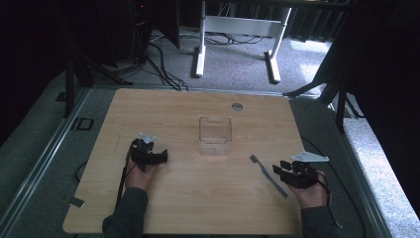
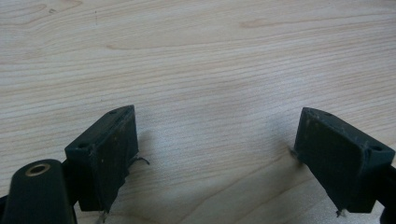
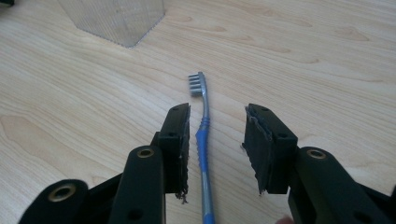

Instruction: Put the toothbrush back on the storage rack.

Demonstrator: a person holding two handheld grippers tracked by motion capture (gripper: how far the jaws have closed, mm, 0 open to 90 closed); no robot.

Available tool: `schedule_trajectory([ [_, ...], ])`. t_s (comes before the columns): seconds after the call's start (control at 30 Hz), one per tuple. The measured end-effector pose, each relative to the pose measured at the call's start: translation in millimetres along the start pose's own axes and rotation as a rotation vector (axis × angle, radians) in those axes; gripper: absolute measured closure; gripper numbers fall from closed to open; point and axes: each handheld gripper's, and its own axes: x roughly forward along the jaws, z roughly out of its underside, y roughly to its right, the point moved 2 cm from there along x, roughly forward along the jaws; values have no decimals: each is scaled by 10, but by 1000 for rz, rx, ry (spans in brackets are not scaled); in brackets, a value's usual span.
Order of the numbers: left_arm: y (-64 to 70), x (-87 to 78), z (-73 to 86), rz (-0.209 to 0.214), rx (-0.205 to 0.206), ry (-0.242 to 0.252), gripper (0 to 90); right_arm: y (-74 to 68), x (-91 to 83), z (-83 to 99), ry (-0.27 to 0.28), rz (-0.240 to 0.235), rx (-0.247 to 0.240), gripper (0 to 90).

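Near the tabletop's front right corner, right gripper [image 3: 217,149] parted narrowly astride a blue toothbrush [image 3: 203,154] lying flat, untouched; toward the front left, left gripper [image 2: 217,158] spread wide over bare wood; farther off, mid-tabletop, a clear box [image 1: 215,135].

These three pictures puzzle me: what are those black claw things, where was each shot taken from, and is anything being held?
A person holds a hand-held black gripper in each hand: the left gripper and the right gripper. The high view looks down on the light wooden table. The other two come from cameras riding on the grippers. On the table stand a clear square plastic container and a blue-and-grey toothbrush. Nothing is held: the left fingers are spread over bare wood, the right ones straddle the toothbrush, open.
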Motion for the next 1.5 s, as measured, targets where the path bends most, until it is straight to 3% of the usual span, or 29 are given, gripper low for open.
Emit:
schedule_trajectory([
  [0.4, 1, 0, 0, -1, -1, 0, 139, -29, 9, -90, -48, -8, -53, 531],
  [0.97, 2, -1, 1, -2, -1, 0, 139, -16, 15, -162, -80, -23, -51, 517],
  [1.5, 2, -1, 1, -2, -1, 0, 139, -28, 81, -225, -177, -18, -66, 546],
])
